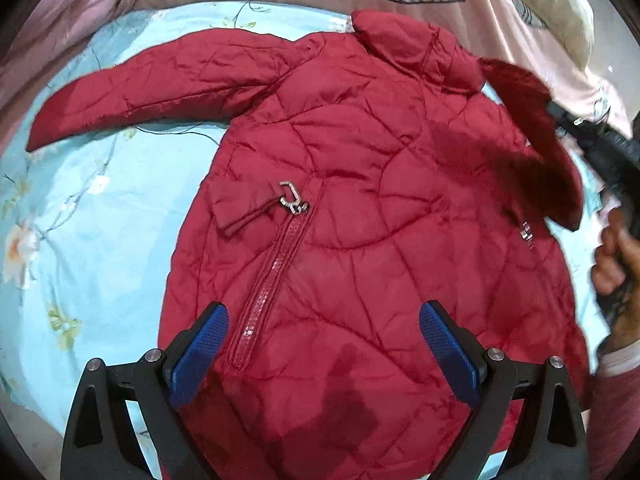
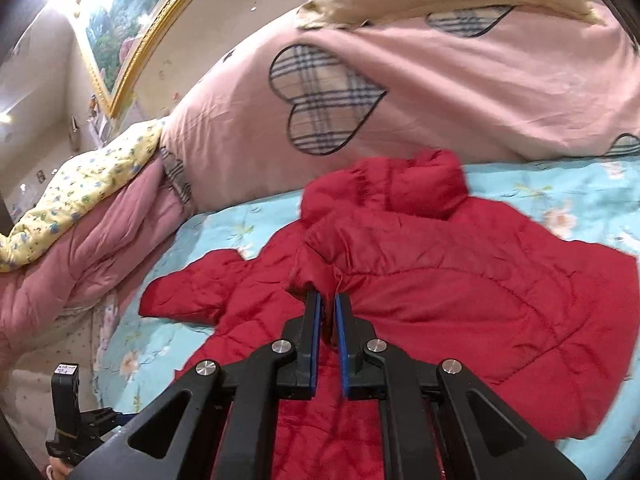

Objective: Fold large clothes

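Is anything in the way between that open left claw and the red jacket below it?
Nothing visible. The left gripper hangs open right above the red jacket, with only air between. The right gripper is already shut on a sleeve.

Bed's dressed in a light-blue floral sheet (image 1: 100, 240), and a red quilted jacket (image 1: 360, 220) lies spread across it, with a pink heart-patched duvet (image 2: 440, 92) heaped at its far edge.

No text can be read anywhere; a small white label (image 2: 66, 369) on the black device at seven o'clock is too blurred to read.
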`<act>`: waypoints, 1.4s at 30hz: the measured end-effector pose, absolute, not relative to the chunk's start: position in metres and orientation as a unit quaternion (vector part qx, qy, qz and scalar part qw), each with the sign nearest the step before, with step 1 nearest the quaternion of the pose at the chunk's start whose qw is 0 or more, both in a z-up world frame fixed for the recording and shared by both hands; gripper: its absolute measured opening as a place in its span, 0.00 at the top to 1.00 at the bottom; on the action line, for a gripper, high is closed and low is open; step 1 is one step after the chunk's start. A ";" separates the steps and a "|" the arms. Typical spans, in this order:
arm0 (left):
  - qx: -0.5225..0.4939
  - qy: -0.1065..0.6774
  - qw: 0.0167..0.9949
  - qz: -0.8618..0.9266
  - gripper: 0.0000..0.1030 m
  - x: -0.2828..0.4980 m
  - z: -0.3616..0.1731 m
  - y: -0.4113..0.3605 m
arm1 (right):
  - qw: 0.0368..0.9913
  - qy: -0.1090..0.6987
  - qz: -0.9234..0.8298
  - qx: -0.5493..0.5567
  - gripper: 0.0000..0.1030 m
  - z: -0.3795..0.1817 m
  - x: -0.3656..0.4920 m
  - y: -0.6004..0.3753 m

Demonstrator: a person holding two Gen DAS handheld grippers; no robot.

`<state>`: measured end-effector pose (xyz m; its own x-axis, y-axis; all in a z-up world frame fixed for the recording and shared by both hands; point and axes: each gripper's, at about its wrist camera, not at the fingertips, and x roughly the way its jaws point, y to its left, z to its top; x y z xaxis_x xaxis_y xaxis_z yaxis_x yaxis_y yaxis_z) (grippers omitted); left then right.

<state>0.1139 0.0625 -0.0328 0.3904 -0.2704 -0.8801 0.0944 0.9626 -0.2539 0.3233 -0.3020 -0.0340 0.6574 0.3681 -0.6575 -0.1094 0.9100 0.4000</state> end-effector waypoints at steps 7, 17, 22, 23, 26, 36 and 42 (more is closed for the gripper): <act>-0.168 0.548 0.804 -0.154 0.06 0.155 -0.033 0.093 | 0.873 0.409 0.200 0.175 0.94 -0.055 0.341 -0.257; -0.278 0.536 0.769 -0.209 0.06 0.249 -0.042 0.122 | 0.858 0.425 0.243 0.156 0.98 -0.091 0.363 -0.215; -0.292 0.557 0.751 -0.200 0.06 0.301 -0.076 0.118 | 0.863 0.453 0.206 0.090 1.00 -0.099 0.369 -0.195; -0.293 0.564 0.745 -0.202 0.06 0.310 -0.087 0.113 | 0.863 0.456 0.202 0.086 1.00 -0.098 0.368 -0.195; -0.308 0.579 0.721 -0.223 0.06 0.324 -0.111 0.095 | 0.873 0.456 0.165 0.062 0.95 -0.089 0.350 -0.214; -0.260 0.597 0.709 -0.270 0.07 0.356 -0.136 0.006 | 0.876 0.468 0.081 0.086 0.62 -0.075 0.300 -0.310; -0.187 0.590 0.733 -0.282 0.86 0.361 -0.134 -0.040 | 0.880 0.455 0.054 0.124 0.62 -0.070 0.288 -0.342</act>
